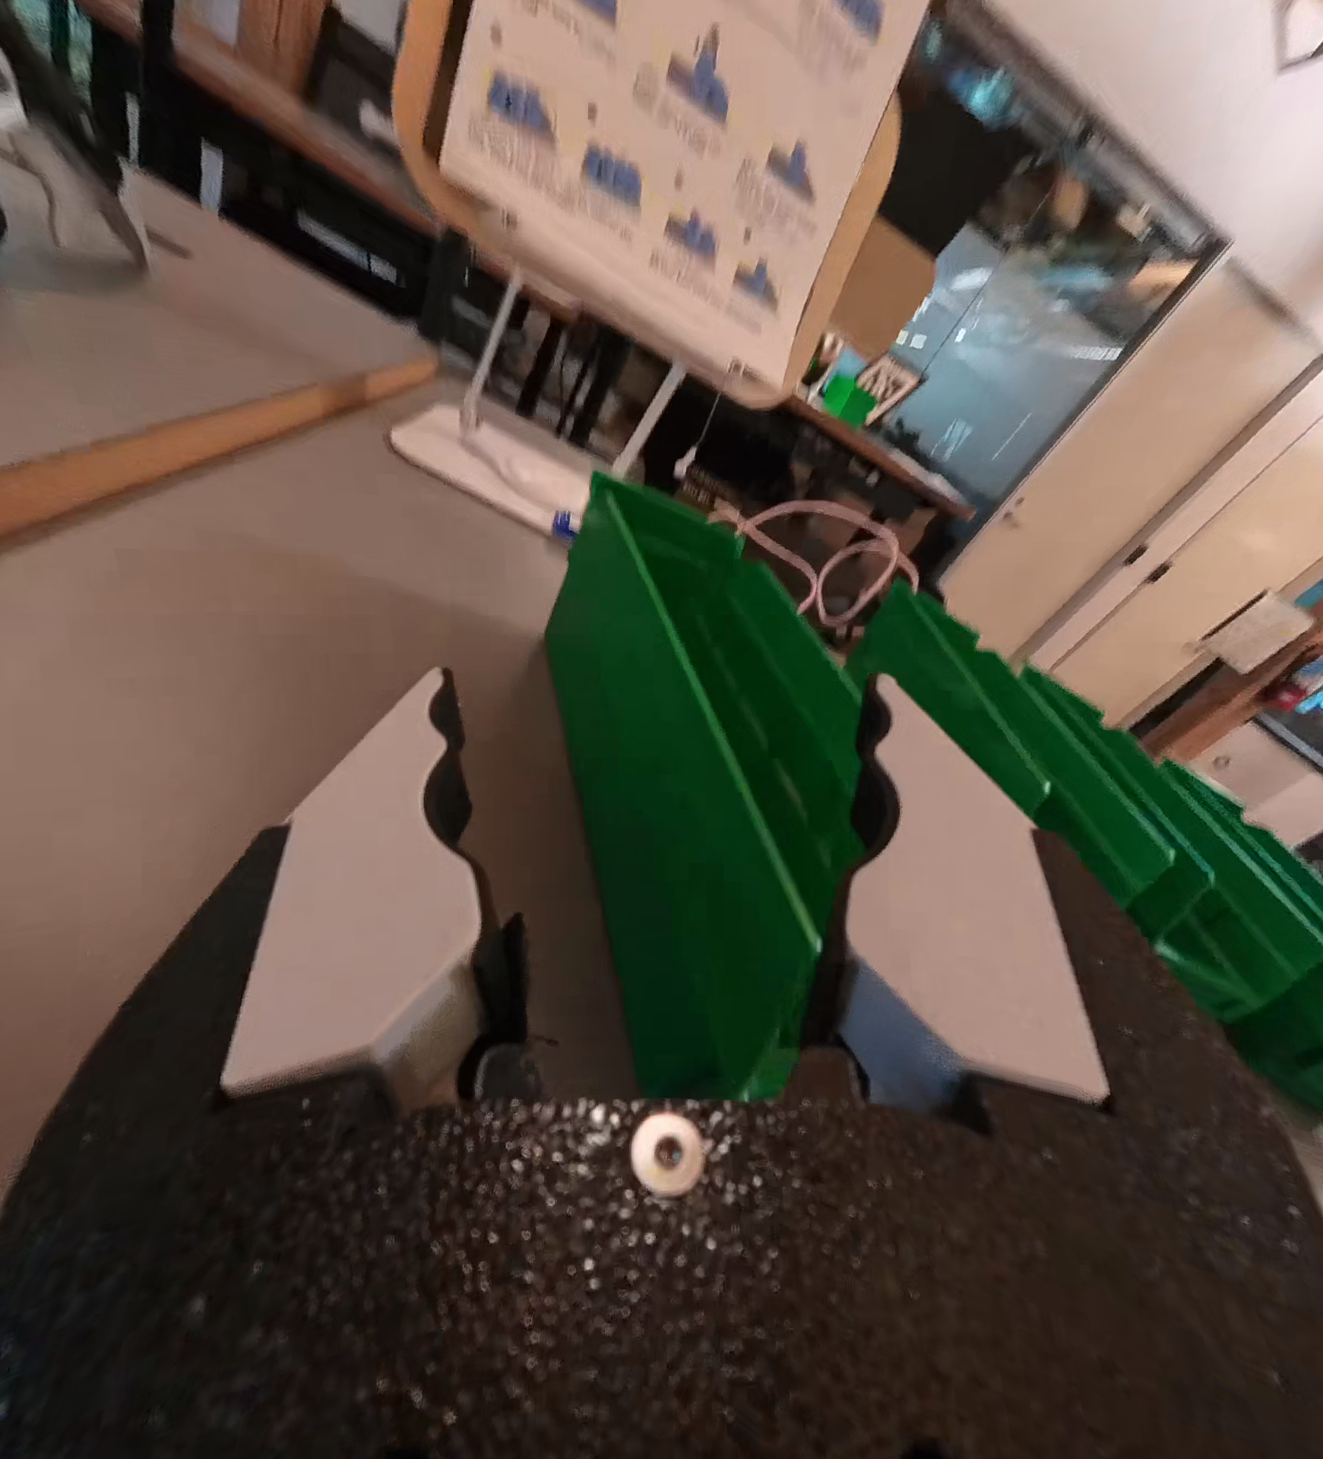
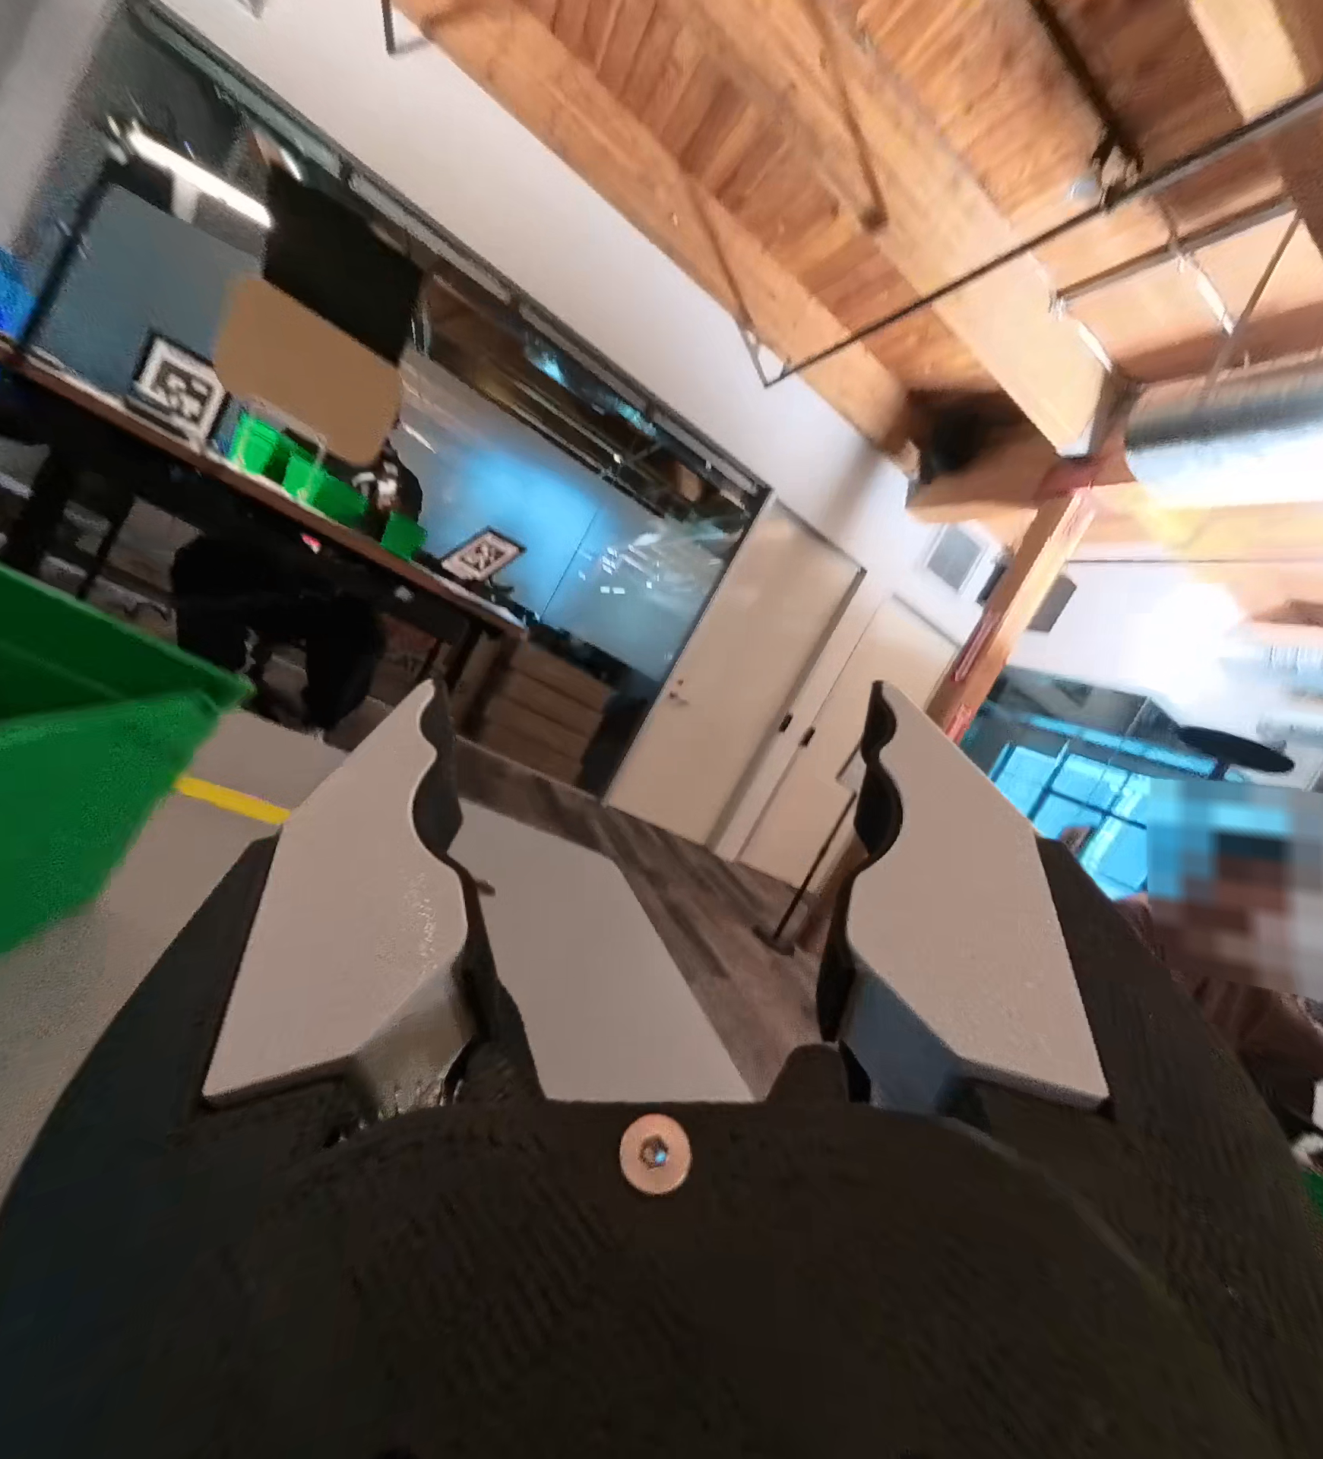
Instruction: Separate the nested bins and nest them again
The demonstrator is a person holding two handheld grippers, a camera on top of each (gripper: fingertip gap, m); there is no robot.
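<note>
**Green bin lies lengthwise between spread left fingers**

Green plastic bin [image 1: 689, 758], long and narrow, sits on the grey tabletop [image 1: 208, 710] with its long axis running away from the left wrist camera, near end low between the fingers, far end toward a white stand base [image 1: 484, 450]. The left gripper [image 1: 658, 695] is spread wide; the bin's right rim lies against the right grey finger [image 1: 950, 908], the other finger stands apart from it. A row of more green bins [image 1: 1116, 805] lies just beside it on the right. The right gripper [image 2: 654, 703] is spread with nothing between its fingers, tilted upward past the table edge; a green bin corner [image 2: 50, 750] shows at its left.
</note>
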